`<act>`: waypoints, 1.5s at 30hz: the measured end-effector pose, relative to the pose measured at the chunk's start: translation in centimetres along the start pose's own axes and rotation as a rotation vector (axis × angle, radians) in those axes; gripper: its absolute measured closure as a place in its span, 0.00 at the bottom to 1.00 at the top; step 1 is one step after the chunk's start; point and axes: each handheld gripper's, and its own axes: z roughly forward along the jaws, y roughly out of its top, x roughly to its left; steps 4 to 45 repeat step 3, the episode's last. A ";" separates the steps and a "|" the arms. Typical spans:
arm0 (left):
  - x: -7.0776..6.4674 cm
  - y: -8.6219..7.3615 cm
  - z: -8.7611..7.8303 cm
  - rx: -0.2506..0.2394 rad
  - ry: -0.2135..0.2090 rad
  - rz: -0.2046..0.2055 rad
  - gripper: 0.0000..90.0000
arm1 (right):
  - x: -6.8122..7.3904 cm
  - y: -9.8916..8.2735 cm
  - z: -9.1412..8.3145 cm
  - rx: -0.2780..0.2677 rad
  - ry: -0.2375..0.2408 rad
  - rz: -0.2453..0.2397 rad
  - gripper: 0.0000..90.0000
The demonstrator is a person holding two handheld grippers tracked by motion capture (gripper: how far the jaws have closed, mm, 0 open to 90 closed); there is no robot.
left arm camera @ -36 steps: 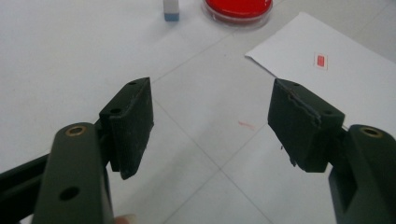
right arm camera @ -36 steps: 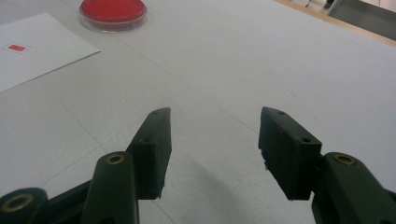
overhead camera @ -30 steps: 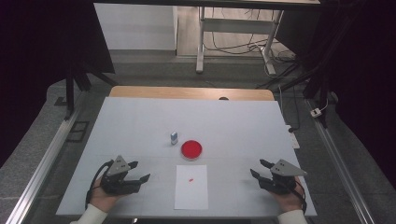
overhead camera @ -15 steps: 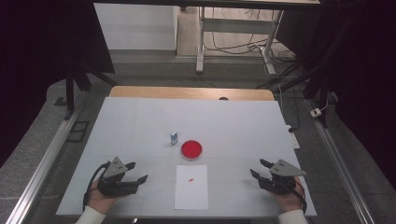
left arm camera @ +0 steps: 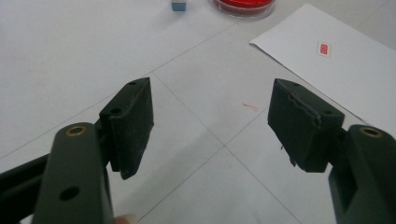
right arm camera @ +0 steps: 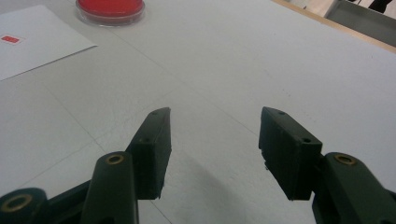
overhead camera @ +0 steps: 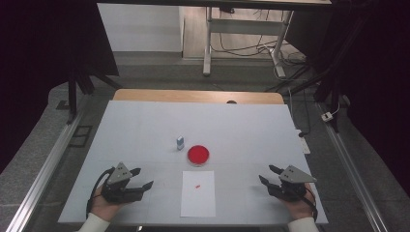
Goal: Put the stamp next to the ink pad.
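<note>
A round red dish [overhead camera: 198, 154] stands near the middle of the white table [overhead camera: 241, 125]. A small blue-and-white block [overhead camera: 180, 142] sits just to its left. In front of the dish lies a white sheet of paper [overhead camera: 198, 198] with a small red mark [overhead camera: 197, 185]. My left gripper [overhead camera: 143, 177] rests at the front left, open and empty, left of the sheet. My right gripper [overhead camera: 267, 173] rests at the front right, open and empty. In the left gripper view the gripper [left arm camera: 212, 91] points toward the dish [left arm camera: 243, 4], block [left arm camera: 179, 4] and sheet [left arm camera: 355, 79]. In the right gripper view the gripper [right arm camera: 215, 114] stands over bare table, with the dish [right arm camera: 110, 9] and sheet [right arm camera: 32, 46] at far left.
A wooden strip [overhead camera: 198, 95] runs along the table's far edge. Metal rails [overhead camera: 43, 169] flank both sides. A small white piece [overhead camera: 303, 143] lies at the right edge. Beyond the table stand a frame's legs and loose cables [overhead camera: 290, 58] on the floor.
</note>
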 end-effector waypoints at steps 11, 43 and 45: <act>0.0 0.0 0.0 0.000 -0.002 0.000 0.35 | 0.0 0.0 0.0 0.000 0.000 -0.001 0.48; 0.0 0.0 0.0 0.000 -0.002 0.000 0.35 | 0.0 0.0 0.0 0.000 0.000 -0.001 0.48; 0.0 0.0 0.0 0.000 -0.002 0.000 0.35 | 0.0 0.0 0.0 0.000 0.000 -0.001 0.48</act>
